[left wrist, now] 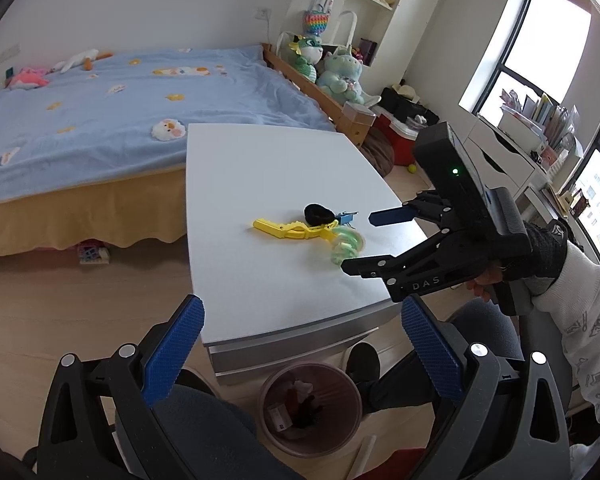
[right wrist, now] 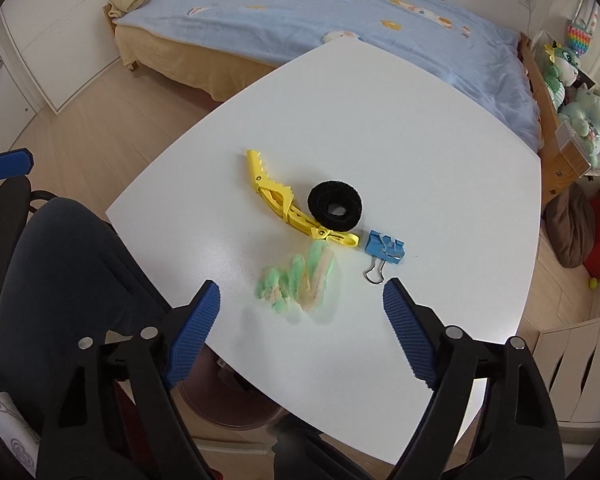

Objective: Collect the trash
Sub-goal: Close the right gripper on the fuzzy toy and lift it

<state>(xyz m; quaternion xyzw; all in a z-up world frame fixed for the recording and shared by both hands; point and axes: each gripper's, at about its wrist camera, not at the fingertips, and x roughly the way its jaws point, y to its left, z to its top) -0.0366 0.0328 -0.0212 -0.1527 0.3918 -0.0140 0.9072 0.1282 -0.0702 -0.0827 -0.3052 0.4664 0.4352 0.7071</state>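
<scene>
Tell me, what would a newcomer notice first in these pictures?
Probably the small cluster in the middle of the white table: a yellow clip, a black hair tie, a blue binder clip and a fuzzy green coil. The right hand-held gripper hangs open above the coil. A pink trash bin stands on the floor below the table's near edge.

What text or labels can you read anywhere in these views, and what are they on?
"DAS": raised letters on the right claw, on its black body.
Card in the trash bin: print too small to read.
Book spines on the shelf by the window: too blurred.
Nothing else legible.
</scene>
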